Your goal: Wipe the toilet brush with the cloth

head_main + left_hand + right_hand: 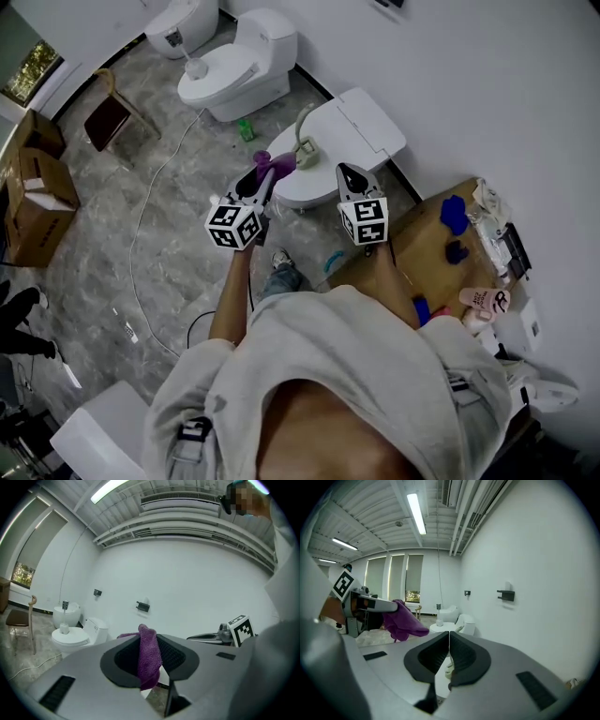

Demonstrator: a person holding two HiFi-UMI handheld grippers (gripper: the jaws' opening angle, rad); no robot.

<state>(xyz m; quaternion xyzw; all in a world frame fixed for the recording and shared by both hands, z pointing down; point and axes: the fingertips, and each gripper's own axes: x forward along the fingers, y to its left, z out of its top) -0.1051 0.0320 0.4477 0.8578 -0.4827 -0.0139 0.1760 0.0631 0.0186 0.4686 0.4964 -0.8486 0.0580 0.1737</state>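
My left gripper (265, 178) is shut on a purple cloth (273, 162), which bunches between the pads and hangs down in the left gripper view (149, 660). The right gripper (349, 174) is beside it, jaws shut with nothing showing between them (449, 641). Both are held in the air over a white toilet lid (352, 127). A pale curved handle on a small base (304, 139), perhaps the toilet brush, stands on that toilet just beyond the cloth. The right gripper view shows the left gripper (375, 604) with the cloth (404, 623) to its left.
A second white toilet (239, 70) with a small white holder (194, 66) on its lid stands farther off, with a third (183, 23) beyond. A green bottle (246, 129), a wooden chair (112, 112), cardboard boxes (37, 197) and a floor cable (141, 234) lie left. A cluttered wooden table (427, 239) is right.
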